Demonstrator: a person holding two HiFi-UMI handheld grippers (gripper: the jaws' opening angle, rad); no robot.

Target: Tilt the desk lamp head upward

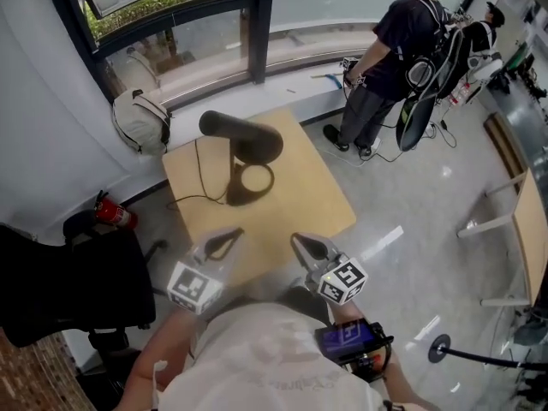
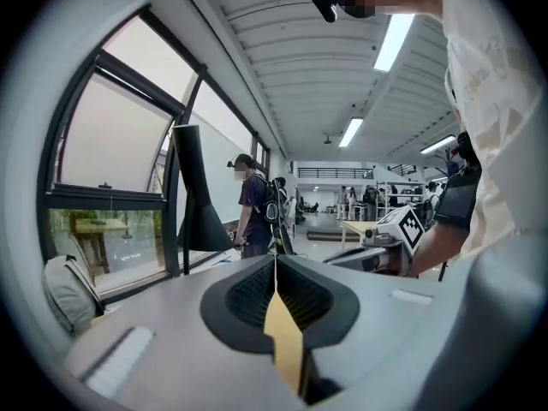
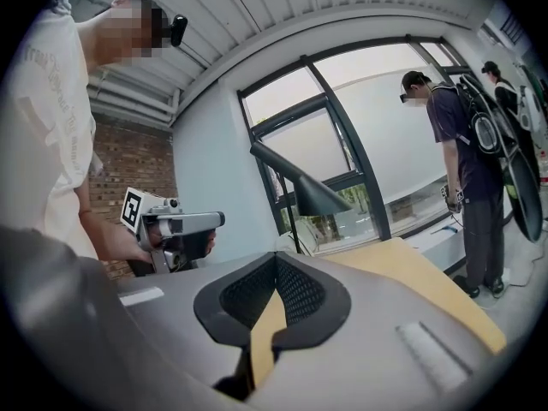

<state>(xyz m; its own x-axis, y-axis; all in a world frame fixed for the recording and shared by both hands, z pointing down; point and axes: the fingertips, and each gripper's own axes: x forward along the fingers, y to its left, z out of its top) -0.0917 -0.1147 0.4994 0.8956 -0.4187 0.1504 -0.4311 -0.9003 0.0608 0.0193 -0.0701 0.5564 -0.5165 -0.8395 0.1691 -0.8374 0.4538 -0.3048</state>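
Head view: left hand-held gripper (image 1: 237, 233), right hand-held gripper (image 1: 295, 238) closed, empty; lamp (image 1: 244, 135) seemingly untouched.

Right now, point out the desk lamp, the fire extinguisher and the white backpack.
desk lamp (image 1: 248, 137), head view, on its dark head.
fire extinguisher (image 1: 114, 215), head view, on its red body.
white backpack (image 1: 139, 120), head view, on its front.

A black desk lamp (image 1: 244, 148) stands on the wooden table (image 1: 317, 195), with a person (image 1: 390, 67) standing beyond it.
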